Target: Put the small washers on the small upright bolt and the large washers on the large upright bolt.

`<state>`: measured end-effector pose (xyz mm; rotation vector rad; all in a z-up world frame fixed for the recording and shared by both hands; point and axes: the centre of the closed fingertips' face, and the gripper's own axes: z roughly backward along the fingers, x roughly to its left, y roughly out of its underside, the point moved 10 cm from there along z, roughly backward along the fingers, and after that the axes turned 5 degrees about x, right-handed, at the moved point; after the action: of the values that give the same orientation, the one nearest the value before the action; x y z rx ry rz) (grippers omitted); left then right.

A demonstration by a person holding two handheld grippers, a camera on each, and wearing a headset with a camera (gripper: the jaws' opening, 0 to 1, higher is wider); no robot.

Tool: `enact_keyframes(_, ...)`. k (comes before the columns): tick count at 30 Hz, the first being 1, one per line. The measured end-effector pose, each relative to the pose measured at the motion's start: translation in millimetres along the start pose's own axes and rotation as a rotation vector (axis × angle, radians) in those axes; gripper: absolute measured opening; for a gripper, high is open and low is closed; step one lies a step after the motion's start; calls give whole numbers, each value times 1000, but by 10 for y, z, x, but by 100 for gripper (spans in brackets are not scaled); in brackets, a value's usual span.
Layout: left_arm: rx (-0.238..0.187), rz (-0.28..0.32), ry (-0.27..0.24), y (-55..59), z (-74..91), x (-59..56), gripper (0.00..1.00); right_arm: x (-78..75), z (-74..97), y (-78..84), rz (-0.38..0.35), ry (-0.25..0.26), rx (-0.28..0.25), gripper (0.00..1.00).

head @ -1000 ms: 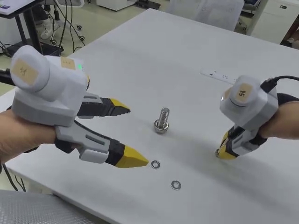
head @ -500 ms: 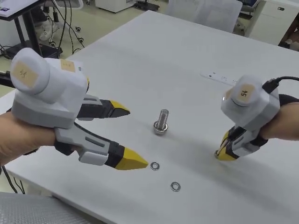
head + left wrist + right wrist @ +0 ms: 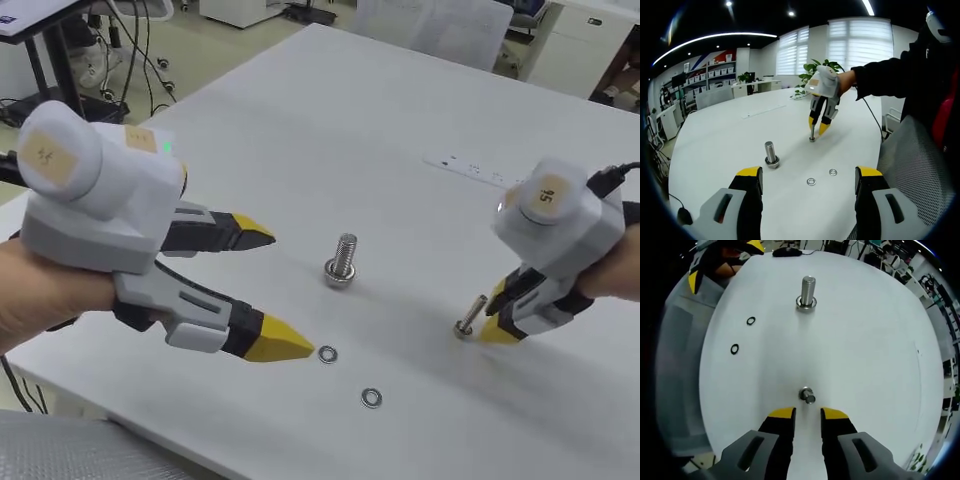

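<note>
The large bolt [image 3: 341, 260] [image 3: 771, 154] [image 3: 807, 290] stands upright mid-table with a washer around its base. The small bolt [image 3: 468, 315] [image 3: 812, 134] [image 3: 807, 395] stands on its head to the right. My right gripper [image 3: 490, 328] [image 3: 807, 414] sits just behind it, jaws slightly open and not touching it. Two loose washers [image 3: 327, 353] [image 3: 371, 398] lie flat near the front edge, also seen as washers [image 3: 811, 181] [image 3: 750, 320]. My left gripper [image 3: 275, 292] [image 3: 809, 175] hovers wide open, its lower tip next to the nearer washer.
A white strip [image 3: 470, 168] lies flat on the white table [image 3: 400, 120] beyond the right gripper. The table's front edge runs close below the washers. A grey chair back [image 3: 60, 450] is at the lower left.
My right gripper has drawn back to the right and up, uncovering the small bolt, which stands free on the table. The left gripper has barely moved.
</note>
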<state>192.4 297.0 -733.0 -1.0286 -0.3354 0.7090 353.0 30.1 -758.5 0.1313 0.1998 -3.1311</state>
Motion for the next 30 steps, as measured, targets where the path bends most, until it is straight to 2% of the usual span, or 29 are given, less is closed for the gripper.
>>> enact_keyframes(6,1,-2,1,-1,-3,-7,75,88,16,74,-13,-5,2,21)
enact_keyframes(12,1,-4,1,-4,-5,-15,75,239,19,98,-8,-19,1,21)
enact_keyframes(18,1,-7,0,-13,-5,-27,75,419,-8,47,19,-45,-3,21)
enact_keyframes(30,-5,-13,-5,-36,19,-58,75,612,-66,-133,76,-81,-14,21)
